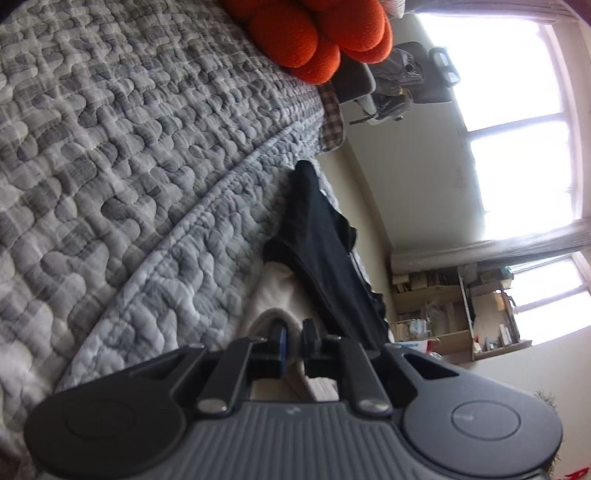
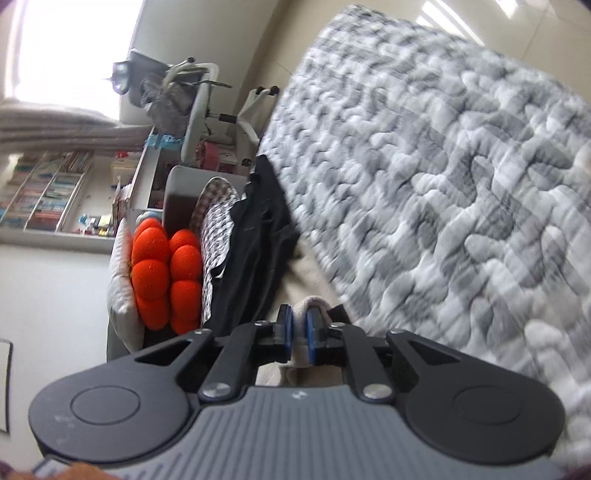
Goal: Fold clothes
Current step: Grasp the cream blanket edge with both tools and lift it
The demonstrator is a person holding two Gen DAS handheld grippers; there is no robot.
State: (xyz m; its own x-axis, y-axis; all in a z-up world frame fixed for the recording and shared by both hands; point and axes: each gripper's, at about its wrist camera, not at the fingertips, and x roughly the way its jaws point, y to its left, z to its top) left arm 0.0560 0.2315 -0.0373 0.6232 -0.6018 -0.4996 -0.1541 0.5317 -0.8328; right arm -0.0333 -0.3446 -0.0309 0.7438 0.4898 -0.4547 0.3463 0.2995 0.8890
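A cream garment lies along the edge of the grey quilted bed. My left gripper is shut on a fold of it, and the cloth loops over the fingertips. Beyond it a black garment is stretched out on the bed. In the right wrist view the same cream garment runs up between the blue pads of my right gripper, which pinch its edge. The black garment lies just left of it, beside the quilt.
An orange bobbled cushion and a checked pillow sit at the head of the bed. A desk chair stands beyond the bed. Shelves and bright windows line the wall.
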